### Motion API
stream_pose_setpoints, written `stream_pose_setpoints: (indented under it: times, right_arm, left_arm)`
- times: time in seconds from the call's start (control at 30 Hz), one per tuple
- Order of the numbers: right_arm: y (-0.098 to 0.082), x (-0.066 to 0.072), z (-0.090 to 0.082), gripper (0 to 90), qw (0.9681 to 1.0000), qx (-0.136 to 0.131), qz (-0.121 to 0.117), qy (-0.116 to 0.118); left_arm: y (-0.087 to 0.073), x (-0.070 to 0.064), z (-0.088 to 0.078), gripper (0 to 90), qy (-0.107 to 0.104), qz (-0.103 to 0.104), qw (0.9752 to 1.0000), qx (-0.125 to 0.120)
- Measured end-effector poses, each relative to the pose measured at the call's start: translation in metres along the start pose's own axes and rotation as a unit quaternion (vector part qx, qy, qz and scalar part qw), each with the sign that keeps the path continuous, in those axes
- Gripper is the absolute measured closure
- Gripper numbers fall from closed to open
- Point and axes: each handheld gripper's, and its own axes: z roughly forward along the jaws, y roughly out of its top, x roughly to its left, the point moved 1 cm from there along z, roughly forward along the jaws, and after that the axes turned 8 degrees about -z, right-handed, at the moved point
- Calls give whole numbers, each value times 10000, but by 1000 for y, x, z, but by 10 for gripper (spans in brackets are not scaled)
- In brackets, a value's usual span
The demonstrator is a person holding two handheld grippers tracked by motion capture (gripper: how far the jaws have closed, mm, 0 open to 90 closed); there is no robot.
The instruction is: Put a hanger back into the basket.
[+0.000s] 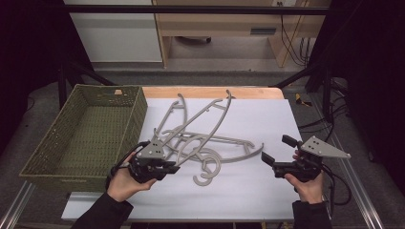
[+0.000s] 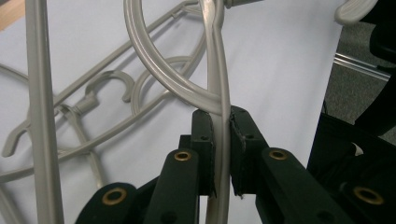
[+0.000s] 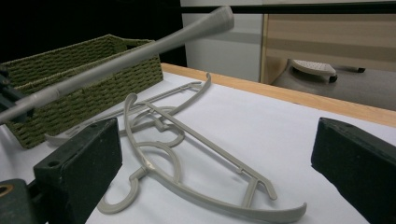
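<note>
Several grey plastic hangers [image 1: 224, 140] lie tangled on the white sheet [image 1: 267, 191]. My left gripper [image 1: 173, 167] is shut on one grey hanger [image 1: 210, 123], whose arm rises from the pile toward the back right. In the left gripper view the two pads pinch that hanger's thin bar [image 2: 219, 84] at the left gripper's tips [image 2: 222, 116], just below a curved hook. My right gripper [image 1: 278, 149] hovers at the right of the pile, open, with nothing between its jaws. In the right gripper view the held hanger's arm [image 3: 130, 53] slants across above another hanger [image 3: 187, 154] lying flat.
A green woven basket [image 1: 57, 138] stands at the left edge of the table, and nothing shows inside it; its wall [image 3: 84, 60] also shows in the right gripper view. Bare white sheet lies in front of the pile. A wooden table edge [image 1: 215, 92] runs along the back.
</note>
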Motion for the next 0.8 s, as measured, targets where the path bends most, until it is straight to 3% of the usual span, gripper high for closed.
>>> stream_pose_setpoints:
  times: [0.23,0.3,0.4,0.57,0.8]
  right_arm:
    - [0,-1,0,21,10000,-13,17,19]
    - [0,-1,-1,22,10000,-5,10,18]
    - [0,0,0,21,10000,-19,18,6]
    - [-1,0,0,21,10000,-6,24,14]
    - [-1,0,1,22,10000,17,8,21]
  left_arm:
    - [12,14,-24,813,38,-64,10000,-45]
    - [15,18,-31,813,109,29,9999,49]
    - [18,23,-39,813,196,-18,9998,56]
    - [16,36,-53,813,216,-3,9997,101]
    - [8,55,-74,813,274,-187,9994,-41]
